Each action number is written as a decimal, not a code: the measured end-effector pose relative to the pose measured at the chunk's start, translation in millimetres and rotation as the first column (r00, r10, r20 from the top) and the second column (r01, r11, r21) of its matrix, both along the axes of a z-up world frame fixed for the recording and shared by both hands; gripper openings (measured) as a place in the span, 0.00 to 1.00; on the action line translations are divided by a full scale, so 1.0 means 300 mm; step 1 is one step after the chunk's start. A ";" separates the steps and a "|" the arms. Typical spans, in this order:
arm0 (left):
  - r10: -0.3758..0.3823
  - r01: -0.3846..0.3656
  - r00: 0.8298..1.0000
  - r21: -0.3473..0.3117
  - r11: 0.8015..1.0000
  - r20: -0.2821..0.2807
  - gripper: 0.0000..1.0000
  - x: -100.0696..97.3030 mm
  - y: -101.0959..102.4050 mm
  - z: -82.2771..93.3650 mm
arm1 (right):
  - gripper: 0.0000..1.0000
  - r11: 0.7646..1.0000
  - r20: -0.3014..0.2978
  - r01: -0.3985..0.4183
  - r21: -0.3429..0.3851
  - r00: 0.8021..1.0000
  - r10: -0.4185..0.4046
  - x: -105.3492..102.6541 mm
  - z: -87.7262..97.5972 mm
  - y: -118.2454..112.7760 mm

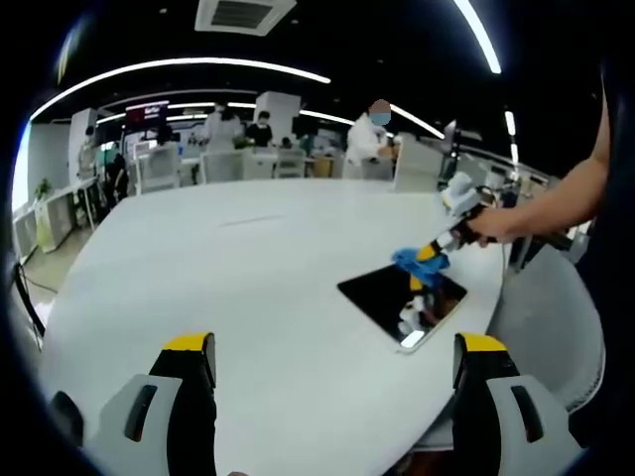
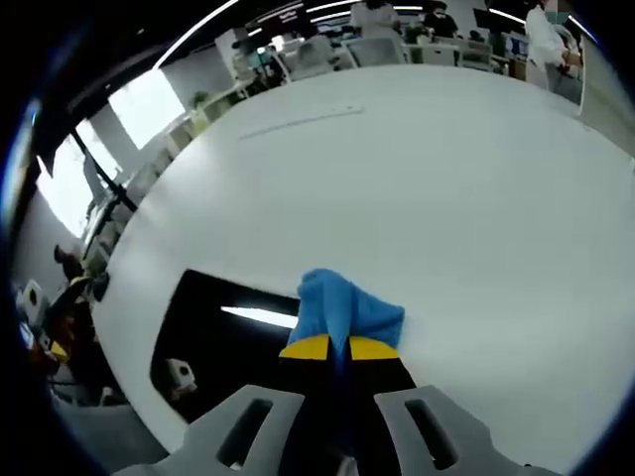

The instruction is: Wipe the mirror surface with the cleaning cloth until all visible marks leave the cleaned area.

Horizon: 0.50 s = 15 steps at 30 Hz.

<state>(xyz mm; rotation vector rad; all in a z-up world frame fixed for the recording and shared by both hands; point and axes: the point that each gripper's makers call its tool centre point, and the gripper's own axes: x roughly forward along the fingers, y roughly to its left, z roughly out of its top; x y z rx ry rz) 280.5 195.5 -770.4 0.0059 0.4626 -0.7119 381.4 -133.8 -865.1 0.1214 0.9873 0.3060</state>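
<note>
My right tongs (image 2: 340,349) are clamped on the blue cloth (image 2: 347,307) at the mirror's (image 2: 213,327) right edge, glass stretching leftward on the white surface (image 2: 417,178), while my left tongs (image 1: 335,359) hang wide and empty, well apart.

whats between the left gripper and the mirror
Only bare white table: in the left gripper view, nothing lies between the open left gripper and the mirror.

Place: you're in an open-plan office.
Evidence: rows of desks (image 1: 238,159) with seated people (image 1: 260,127), ceiling light strips (image 1: 179,67), a large white tabletop (image 1: 248,268).
</note>
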 end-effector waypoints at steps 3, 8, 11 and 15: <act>-0.007 0.007 1.000 -0.002 1.000 -0.002 1.00 0.002 -0.015 0.001 | 0.00 1.000 -0.011 -0.006 0.009 1.000 0.006 0.002 -0.002 0.026; -0.016 0.016 1.000 -0.006 1.000 -0.002 1.00 0.008 -0.023 0.003 | 0.00 0.999 -0.025 -0.038 0.026 0.999 0.039 0.003 -0.004 0.106; -0.014 0.014 1.000 -0.004 1.000 -0.004 1.00 0.011 -0.018 0.001 | 0.00 0.998 -0.025 -0.058 0.026 0.998 0.059 0.008 -0.004 0.158; -0.008 0.008 1.000 -0.004 1.000 -0.004 1.00 0.010 -0.006 0.001 | 0.00 0.996 -0.026 -0.080 0.032 0.996 0.081 0.017 -0.004 0.218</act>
